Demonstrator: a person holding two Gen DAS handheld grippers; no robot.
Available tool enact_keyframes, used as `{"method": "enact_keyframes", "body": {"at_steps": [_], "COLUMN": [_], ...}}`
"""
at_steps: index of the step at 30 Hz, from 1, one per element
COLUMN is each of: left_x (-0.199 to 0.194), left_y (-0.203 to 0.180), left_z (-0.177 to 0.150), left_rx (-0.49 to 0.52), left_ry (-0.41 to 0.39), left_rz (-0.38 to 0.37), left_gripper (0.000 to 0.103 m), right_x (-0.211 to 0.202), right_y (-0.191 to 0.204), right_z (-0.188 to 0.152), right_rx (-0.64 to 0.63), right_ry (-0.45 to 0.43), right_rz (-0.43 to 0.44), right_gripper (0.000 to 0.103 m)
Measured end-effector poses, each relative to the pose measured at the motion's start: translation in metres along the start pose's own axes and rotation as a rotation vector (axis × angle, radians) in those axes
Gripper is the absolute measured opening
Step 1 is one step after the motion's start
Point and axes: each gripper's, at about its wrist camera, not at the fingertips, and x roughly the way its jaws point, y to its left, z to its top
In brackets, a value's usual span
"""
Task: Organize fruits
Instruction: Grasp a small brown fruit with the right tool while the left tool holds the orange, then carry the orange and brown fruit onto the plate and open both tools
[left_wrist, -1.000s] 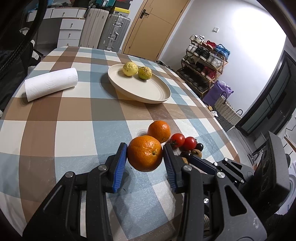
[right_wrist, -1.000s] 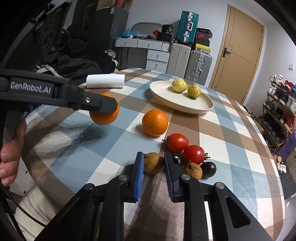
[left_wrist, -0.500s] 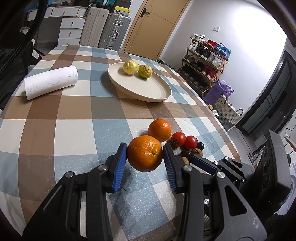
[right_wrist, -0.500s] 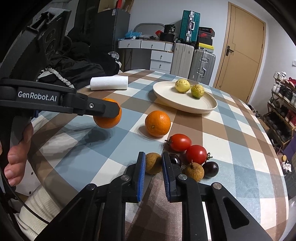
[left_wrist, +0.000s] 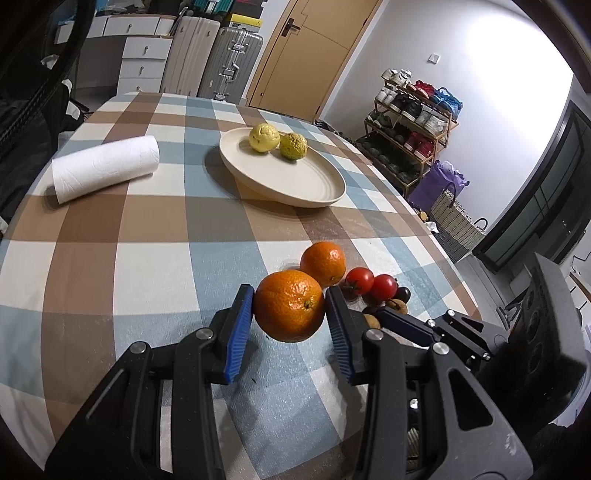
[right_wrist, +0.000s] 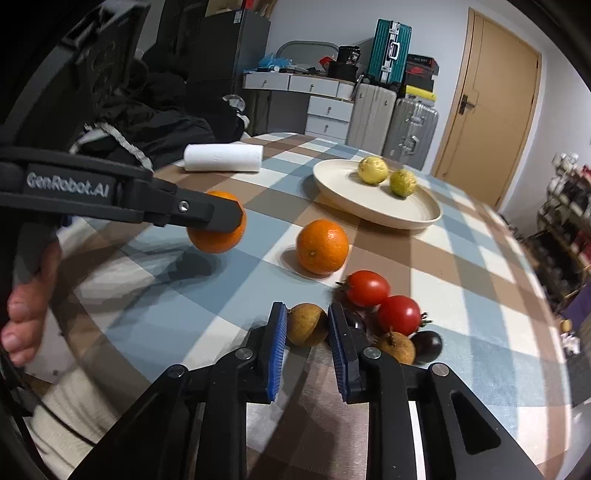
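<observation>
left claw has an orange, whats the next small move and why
Probably carry the round orange, clamped in the left claw above the checked cloth, forward to the cream plate: two yellow-green fruits already sit there, with bare space beside them.

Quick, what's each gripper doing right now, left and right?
Left gripper: shut on an orange, held clear of the table.
Right gripper: jaws opening, a small brown fruit between them.

table (left_wrist: 155, 236): checked cloth | on it: plate (left_wrist: 295, 184), paper roll (left_wrist: 105, 167), orange (left_wrist: 323, 263), tomatoes (left_wrist: 360, 279)
</observation>
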Motion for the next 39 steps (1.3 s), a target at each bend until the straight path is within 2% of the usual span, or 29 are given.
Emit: {"method": "enact_keyframes", "body": {"at_steps": [12,22,26,31,35,39], "left_x": [0.017,0.059,0.081,0.112,0.136,0.160], "left_y": [-0.003,0.004,0.008,0.019,0.029,0.039], "left_z": [0.048,0.114,0.141,0.173,0.191,0.204], "left_rx": [0.019,0.012,0.014,-0.009,-0.012,-0.012], "left_ry": [-0.019,-0.023,-0.024,-0.016,-0.006,0.014], "left_rz": [0.020,0.051,0.066,0.079,0.077,0.062], "left_gripper": [0.037,0.037,0.037,0.037,0.037,0.037], "right_x": [-0.019,-0.009,0.001,0.026,0.055,0.088], "right_y": [-0.034,-0.103,-0.133,-0.166,-0.177,-0.170], "right_z": [0.029,0.063,0.089,0.140,0.181,0.211], "right_rx": [0.102,0.247,0.282,0.284,0.268,0.205], "right_ry": [-0.133,-0.178,-0.186,-0.171,-0.134,-0.096], "right_rz": [0.105,0.197,0.242,0.303,0.364,0.407], "right_gripper": [0.022,0.022,0.022,0.022,0.022,0.022]}}
